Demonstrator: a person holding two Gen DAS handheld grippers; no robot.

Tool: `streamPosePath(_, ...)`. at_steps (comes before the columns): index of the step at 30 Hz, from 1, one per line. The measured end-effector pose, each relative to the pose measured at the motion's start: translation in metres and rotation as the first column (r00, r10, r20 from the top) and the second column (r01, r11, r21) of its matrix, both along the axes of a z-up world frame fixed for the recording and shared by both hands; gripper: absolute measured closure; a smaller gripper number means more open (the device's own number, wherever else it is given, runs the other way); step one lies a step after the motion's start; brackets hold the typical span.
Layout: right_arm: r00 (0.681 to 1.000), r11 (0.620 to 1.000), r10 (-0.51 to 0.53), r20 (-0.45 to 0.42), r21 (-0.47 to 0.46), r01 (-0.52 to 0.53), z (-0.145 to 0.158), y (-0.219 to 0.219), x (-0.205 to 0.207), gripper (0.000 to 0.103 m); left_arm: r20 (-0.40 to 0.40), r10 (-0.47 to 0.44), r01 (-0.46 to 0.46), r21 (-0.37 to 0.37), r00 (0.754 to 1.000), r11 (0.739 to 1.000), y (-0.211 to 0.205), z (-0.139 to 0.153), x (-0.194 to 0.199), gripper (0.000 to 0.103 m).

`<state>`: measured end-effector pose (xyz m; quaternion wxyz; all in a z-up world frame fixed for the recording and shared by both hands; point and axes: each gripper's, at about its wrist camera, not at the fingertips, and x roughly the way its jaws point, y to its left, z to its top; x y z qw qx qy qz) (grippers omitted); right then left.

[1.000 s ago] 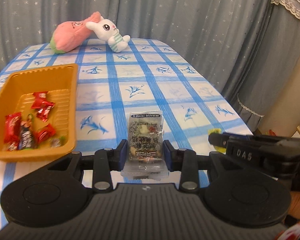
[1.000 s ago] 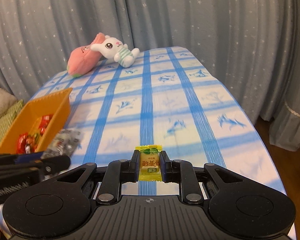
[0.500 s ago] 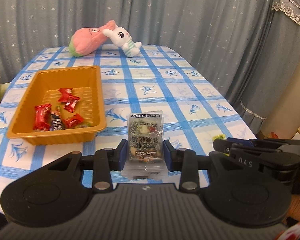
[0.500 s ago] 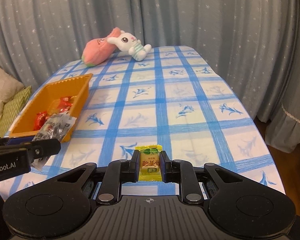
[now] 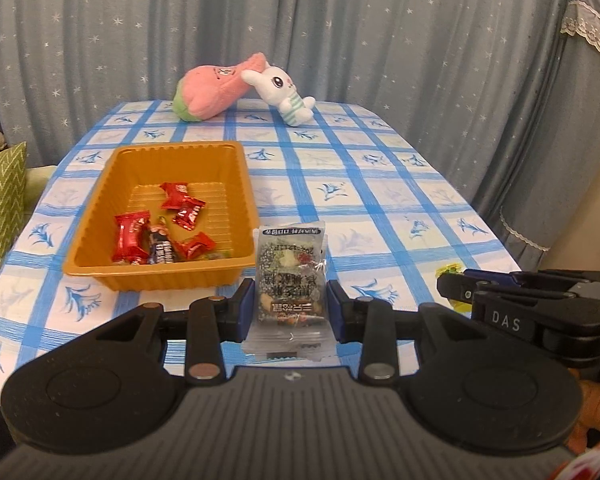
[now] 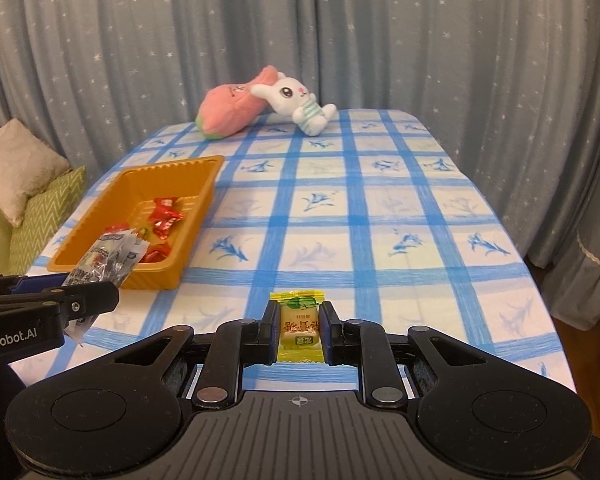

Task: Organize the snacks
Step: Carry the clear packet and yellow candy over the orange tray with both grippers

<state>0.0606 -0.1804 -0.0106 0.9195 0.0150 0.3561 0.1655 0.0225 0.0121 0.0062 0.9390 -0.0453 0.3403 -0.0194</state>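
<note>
My left gripper (image 5: 291,307) is shut on a clear nut-mix packet (image 5: 291,276) and holds it above the table's near edge, just right of the orange tray (image 5: 236,172). The tray holds several red candies (image 5: 132,236) and a dark one. My right gripper (image 6: 299,327) is shut on a small yellow candy (image 6: 299,326) above the near edge. In the right wrist view the tray (image 6: 204,188) lies left, with the left gripper (image 6: 72,300) and its packet (image 6: 104,260) in front of it. The right gripper (image 5: 460,284) shows at right in the left wrist view.
A pink plush (image 5: 212,92) and a white bunny plush (image 5: 284,92) lie at the table's far end. Blue starred curtains (image 6: 420,40) hang behind and to the right. A green cushion (image 5: 0,208) sits off the left edge. The blue-checked tablecloth (image 6: 380,208) spreads right of the tray.
Both grippers have pulled back and risen, still holding their snacks. The tray and plush toys now look farther away and more of the table shows.
</note>
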Motion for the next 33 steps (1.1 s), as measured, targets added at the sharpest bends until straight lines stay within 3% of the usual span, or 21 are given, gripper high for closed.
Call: streamPosePath(33,0.979,0.98,0.2,0.037,0.01,-0.201,0.002,0.099,0.011,0.083,0.012,0.171,-0.171,-0.001,0.985,0.985,0.091,0.005,-0.005,0.069)
